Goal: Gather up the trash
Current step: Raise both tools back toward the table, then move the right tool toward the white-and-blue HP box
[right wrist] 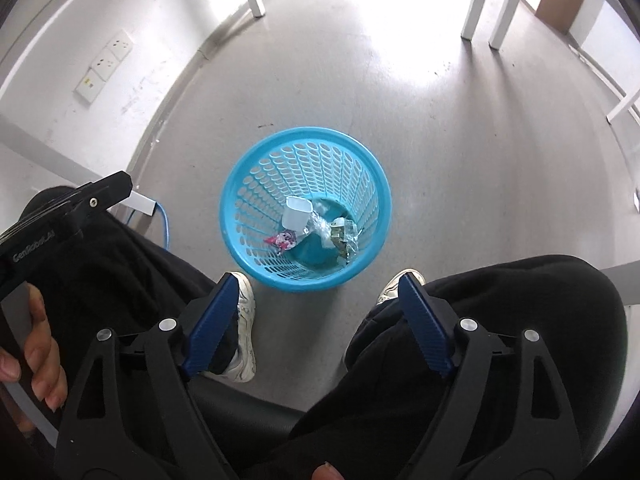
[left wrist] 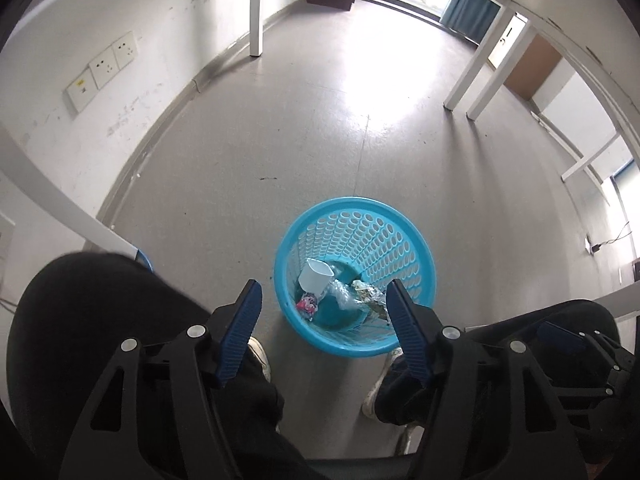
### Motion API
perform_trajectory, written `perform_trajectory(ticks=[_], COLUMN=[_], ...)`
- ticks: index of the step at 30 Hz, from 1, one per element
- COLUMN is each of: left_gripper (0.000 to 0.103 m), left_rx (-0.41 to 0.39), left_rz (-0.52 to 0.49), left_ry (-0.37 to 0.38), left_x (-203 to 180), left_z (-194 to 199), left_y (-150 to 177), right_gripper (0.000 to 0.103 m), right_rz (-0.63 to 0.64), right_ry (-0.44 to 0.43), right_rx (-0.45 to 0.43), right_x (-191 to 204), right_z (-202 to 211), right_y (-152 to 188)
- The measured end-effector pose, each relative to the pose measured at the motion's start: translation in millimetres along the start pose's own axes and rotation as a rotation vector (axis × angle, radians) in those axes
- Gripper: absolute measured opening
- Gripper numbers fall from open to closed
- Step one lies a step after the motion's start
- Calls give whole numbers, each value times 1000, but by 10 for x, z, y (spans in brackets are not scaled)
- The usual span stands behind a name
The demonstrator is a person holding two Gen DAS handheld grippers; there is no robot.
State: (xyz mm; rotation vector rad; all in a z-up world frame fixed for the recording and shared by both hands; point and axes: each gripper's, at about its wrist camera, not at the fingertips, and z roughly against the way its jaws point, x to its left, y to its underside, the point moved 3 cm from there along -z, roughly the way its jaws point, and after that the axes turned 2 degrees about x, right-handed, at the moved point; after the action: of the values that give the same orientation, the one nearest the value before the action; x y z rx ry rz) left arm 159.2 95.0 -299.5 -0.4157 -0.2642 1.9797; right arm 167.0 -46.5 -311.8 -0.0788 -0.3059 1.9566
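A blue perforated plastic waste basket stands on the grey floor between the seated person's feet; it also shows in the right wrist view. Inside lie a white plastic cup, clear crumpled plastic, a pink wrapper and a foil wrapper. The same trash shows in the right wrist view: cup, pink wrapper, foil wrapper. My left gripper is open and empty, high above the basket. My right gripper is open and empty above the basket's near rim.
The person's black-trousered legs and white shoes flank the basket. White table legs stand at the far side, with more at the right. A wall with sockets runs on the left. A blue cable lies left of the basket.
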Motion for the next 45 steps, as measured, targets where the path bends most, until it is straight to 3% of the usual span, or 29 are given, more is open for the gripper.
perform_trajectory(ticks=[3,8,11,16,25,32,36,45], left_gripper=[76,91,97,97,97,97,97,97], left_rx=[-7,-62,-102,-250,-428,-521,-542,-521], left_rz=[-13,-79,-85,-138,-170,-191,-213,-288], left_ry=[12,-24,8,-7,75,165,180,203], left_x=[-24,-61,-25,-10,63,-80,-192,-460], left_z=[129,489,779,1345,2234,2649,2741,2718], left_y=[66,203,259,287,77,-260,-450,-825], right_gripper=[87,90,92,95,95,95,95,95], right_rz=[29,53,66,79,88,51,-27,-32], right_ry=[-18,-75,-99,-133,-163,-117,-113,-40], right_rx=[-25,-67,-107,-220,-404,-555,-567,-540], right_x=[71,137,153,173,257,161,-13,-167], right_z=[160,487,731,1259,2246,2956,3165,3439], right_y=[59,229,347,506,679,370,-24,-817])
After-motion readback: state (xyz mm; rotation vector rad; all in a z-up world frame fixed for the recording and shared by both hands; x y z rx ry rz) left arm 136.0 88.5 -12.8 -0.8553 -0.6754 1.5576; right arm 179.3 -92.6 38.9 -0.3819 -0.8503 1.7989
